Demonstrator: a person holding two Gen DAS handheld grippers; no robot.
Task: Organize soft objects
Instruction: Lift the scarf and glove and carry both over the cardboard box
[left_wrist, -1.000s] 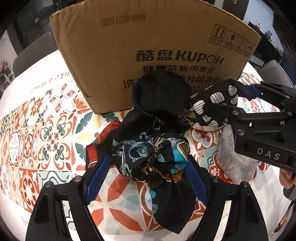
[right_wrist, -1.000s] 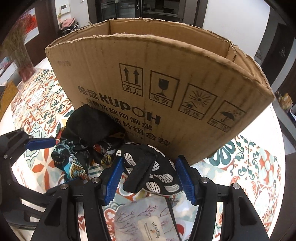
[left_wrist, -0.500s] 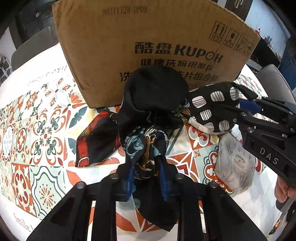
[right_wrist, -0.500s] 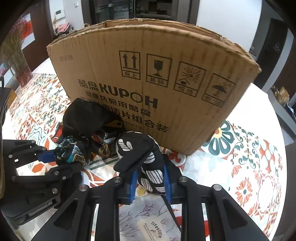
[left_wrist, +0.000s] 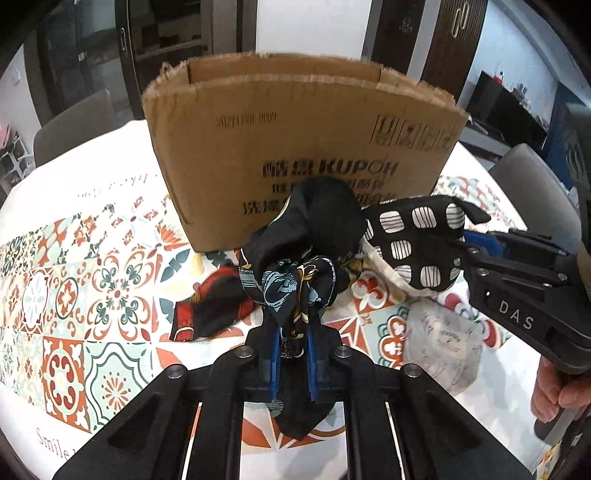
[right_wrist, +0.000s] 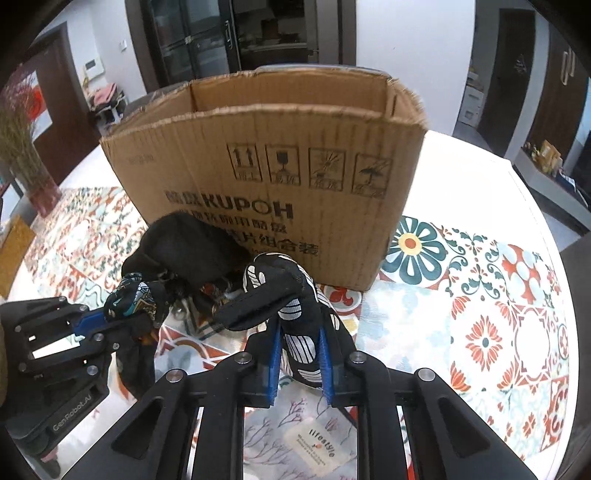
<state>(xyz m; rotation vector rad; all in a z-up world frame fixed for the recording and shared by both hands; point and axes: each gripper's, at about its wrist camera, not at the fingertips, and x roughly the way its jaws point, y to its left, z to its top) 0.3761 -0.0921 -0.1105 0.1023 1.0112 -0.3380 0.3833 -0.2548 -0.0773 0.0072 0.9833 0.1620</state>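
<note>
My left gripper (left_wrist: 291, 350) is shut on a black patterned scarf (left_wrist: 303, 266) and holds it lifted in front of the cardboard box (left_wrist: 295, 147); the scarf's red-trimmed end (left_wrist: 210, 306) still trails on the table. My right gripper (right_wrist: 300, 360) is shut on a black cloth with white striped ovals (right_wrist: 291, 295), also raised before the box (right_wrist: 266, 166). That cloth shows in the left wrist view (left_wrist: 413, 243), and the scarf in the right wrist view (right_wrist: 184, 254). The left gripper shows in the right wrist view (right_wrist: 88, 321).
A pale printed fabric pouch with a label (right_wrist: 310, 439) lies on the tiled-pattern tablecloth (right_wrist: 480, 314) under the right gripper; it also shows in the left wrist view (left_wrist: 443, 343). The box is open at the top. Grey chairs (left_wrist: 70, 125) stand beyond the table.
Both grippers closed from open onto their cloths, then rose and pulled back, lifting the scarf and the spotted cloth off the table; the box's open top came into view.
</note>
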